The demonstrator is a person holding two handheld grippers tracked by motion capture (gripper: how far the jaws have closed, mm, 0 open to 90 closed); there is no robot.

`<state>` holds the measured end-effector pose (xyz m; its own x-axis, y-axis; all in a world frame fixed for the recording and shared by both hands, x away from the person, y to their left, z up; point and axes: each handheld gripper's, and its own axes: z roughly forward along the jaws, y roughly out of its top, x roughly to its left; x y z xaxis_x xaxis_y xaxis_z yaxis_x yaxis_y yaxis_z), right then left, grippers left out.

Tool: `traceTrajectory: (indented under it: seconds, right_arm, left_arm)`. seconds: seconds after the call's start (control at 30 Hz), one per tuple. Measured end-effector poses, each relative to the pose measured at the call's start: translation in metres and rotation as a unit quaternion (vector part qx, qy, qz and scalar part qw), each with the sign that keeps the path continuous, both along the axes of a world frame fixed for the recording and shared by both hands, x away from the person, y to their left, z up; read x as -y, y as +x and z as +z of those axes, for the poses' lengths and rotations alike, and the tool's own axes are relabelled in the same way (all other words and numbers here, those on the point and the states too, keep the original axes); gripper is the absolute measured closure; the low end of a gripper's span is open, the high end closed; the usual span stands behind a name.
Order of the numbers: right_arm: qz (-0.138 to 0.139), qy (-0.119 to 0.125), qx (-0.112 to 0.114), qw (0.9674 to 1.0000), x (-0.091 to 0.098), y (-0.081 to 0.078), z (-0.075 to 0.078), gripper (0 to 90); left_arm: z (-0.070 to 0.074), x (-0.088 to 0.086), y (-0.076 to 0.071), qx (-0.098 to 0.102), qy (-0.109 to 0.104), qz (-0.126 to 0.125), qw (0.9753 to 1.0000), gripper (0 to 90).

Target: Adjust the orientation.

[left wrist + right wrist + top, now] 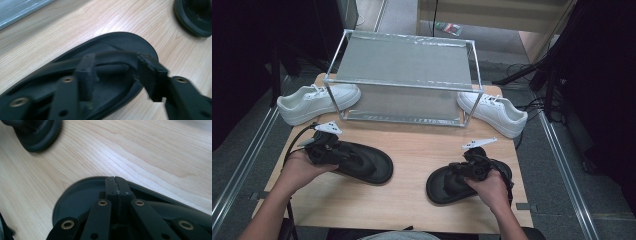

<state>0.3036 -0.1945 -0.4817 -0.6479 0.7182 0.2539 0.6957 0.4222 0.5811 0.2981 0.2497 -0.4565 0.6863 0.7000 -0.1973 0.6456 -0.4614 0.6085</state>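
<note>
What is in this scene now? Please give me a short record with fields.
surface: wooden table
left gripper: jaws apart around the strap of the left black sandal
right gripper: jaws shut, over the right black sandal
behind: clear-framed box
beside the box: left white sneaker, right white sneaker

1. Pale wood-grain table point(412, 145), smooth, faintly satin.
2. Matt black rubbery sandals: left sandal point(362, 161), right sandal point(447, 185).
3. White leather-look sneakers point(314, 101), smooth.
4. Shiny metal-framed rack point(404, 77) with grey mesh-like panels.
</note>
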Motion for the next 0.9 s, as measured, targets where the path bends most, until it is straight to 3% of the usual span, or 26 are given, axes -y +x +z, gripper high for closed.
traceTrajectory:
  seconds: [0.13, 0.2, 0.33, 0.47, 0.7, 0.8, 0.9]
  right_arm:
    - [0.023, 0.014, 0.023, 0.9994, -0.017, -0.005, 0.007, 90.0]
    - [0.038, 0.019, 0.036, 0.9985, -0.028, -0.008, 0.009, 90.0]
    - [0.070, 0.024, 0.043, 0.9964, -0.050, -0.012, 0.009, 90.0]
    - [0.092, 0.020, 0.048, 0.9944, -0.064, -0.014, 0.007, 90.0]
    - [0.096, 0.027, 0.041, 0.9942, -0.068, -0.009, 0.007, 90.0]
    - [0.100, 0.029, 0.042, 0.9937, -0.070, -0.007, 0.006, 89.4]
    - [0.105, 0.025, 0.039, 0.9934, -0.074, -0.006, 0.005, 89.4]
  left_arm:
    - [-0.002, -0.010, 0.000, -0.005, 0.013, -0.005, 0.9999, 66.9]
    - [-0.004, -0.015, 0.000, -0.018, 0.015, -0.004, 0.9997, 73.8]
    - [-0.003, -0.030, -0.003, -0.021, 0.007, 0.002, 0.9998, 82.4]
    - [-0.004, -0.052, -0.005, -0.018, 0.002, 0.028, 0.9995, 85.6]
    - [-0.016, -0.079, -0.009, -0.025, 0.016, 0.068, 0.9972, 86.2]
    - [-0.025, -0.086, -0.006, -0.026, 0.017, 0.081, 0.9963, 86.0]
    - [-0.037, -0.091, 0.002, -0.040, 0.019, 0.090, 0.9950, 86.0]
